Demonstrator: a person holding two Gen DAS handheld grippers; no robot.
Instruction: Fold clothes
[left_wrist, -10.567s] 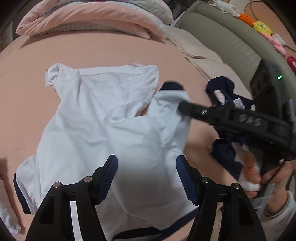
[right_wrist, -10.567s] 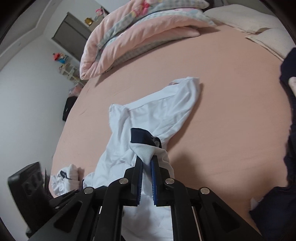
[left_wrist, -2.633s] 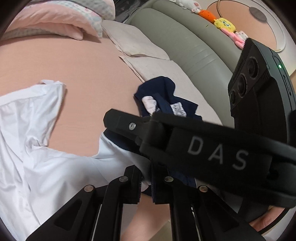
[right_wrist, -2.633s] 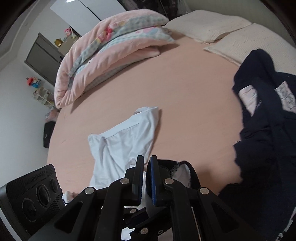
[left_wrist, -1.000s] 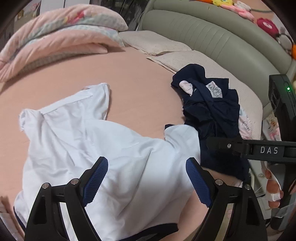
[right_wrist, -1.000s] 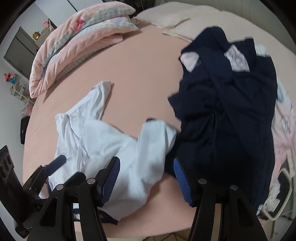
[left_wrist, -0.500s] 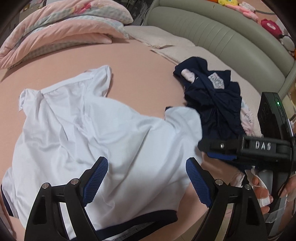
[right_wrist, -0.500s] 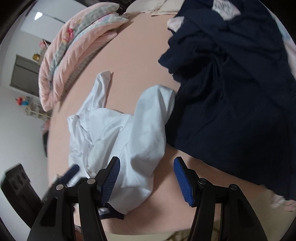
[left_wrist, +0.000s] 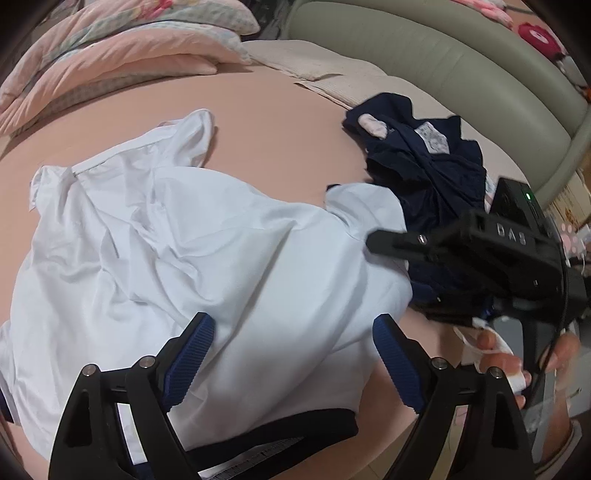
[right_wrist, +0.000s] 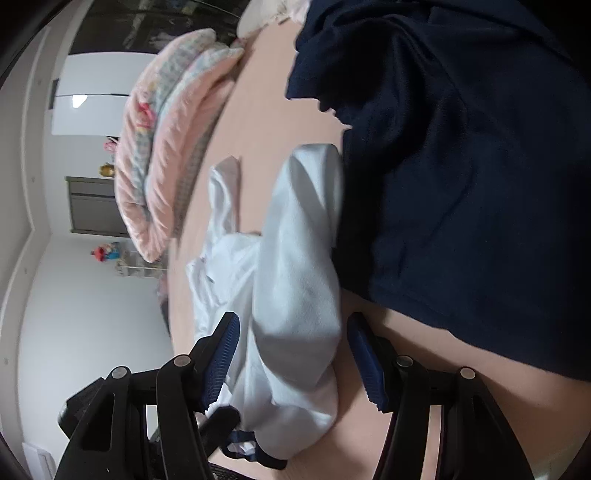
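Left tool (left_wrist: 291, 363) spread apart, empty, over the near hem of the white shirt (left_wrist: 192, 243). Right tool (right_wrist: 293, 356) also apart, straddling the shirt's right sleeve (right_wrist: 299, 258); contact unclear, view blurred. Shirt lies rumpled on the pink bed (left_wrist: 266, 122). Navy garment pile (left_wrist: 428, 177) touches the shirt's right edge. Folded quilts (left_wrist: 122, 48) beyond the shirt.

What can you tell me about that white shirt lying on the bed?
The white shirt looks like thin, crumpled cotton with navy trim along its near hem. It lies spread but wrinkled on the pink bed sheet, collar end away from the camera, one sleeve reaching towards the dark navy clothes and touching them. The left gripper and right gripper both hang open over it, neither gripping the cloth.
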